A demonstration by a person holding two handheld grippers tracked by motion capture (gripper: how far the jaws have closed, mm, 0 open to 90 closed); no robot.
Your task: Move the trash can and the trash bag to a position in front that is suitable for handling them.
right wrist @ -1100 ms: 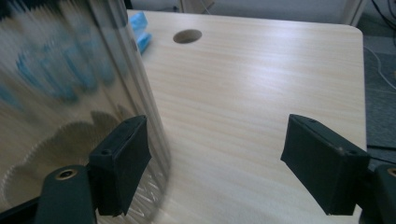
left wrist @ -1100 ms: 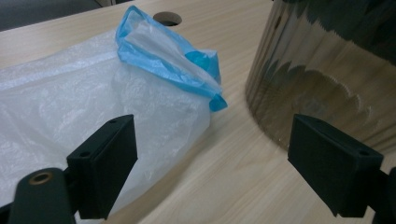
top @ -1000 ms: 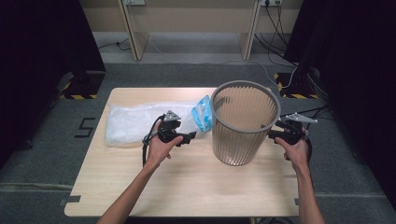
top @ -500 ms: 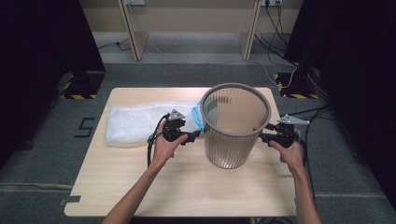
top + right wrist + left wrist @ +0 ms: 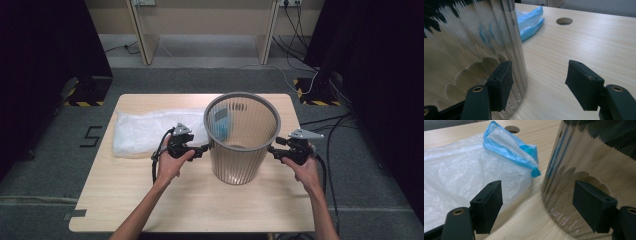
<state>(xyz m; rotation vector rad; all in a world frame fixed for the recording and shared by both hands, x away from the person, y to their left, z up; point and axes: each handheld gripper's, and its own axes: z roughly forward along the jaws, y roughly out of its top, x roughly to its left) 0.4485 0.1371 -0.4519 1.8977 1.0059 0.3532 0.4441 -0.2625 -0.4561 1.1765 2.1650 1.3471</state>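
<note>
So bin (image 5: 241, 137) stands upright btwn our hand-held grippers, left (image 5: 204, 148) & right (image 5: 272, 149); both jaws wide, just been closing, wall inside each.

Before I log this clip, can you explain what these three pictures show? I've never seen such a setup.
A person stands at a wooden table with hand-held tongs in each hand. One picture looks down from above; the other two come from cameras riding on each tool, looking along its two black pads.

On the table stand a ribbed, see-through waste bin and a clear plastic bag with a blue folded bag beside it.

The left tongs and right tongs flank the bin. Both have just been closing, but the pads do not grip it yet; nothing is held.
</note>
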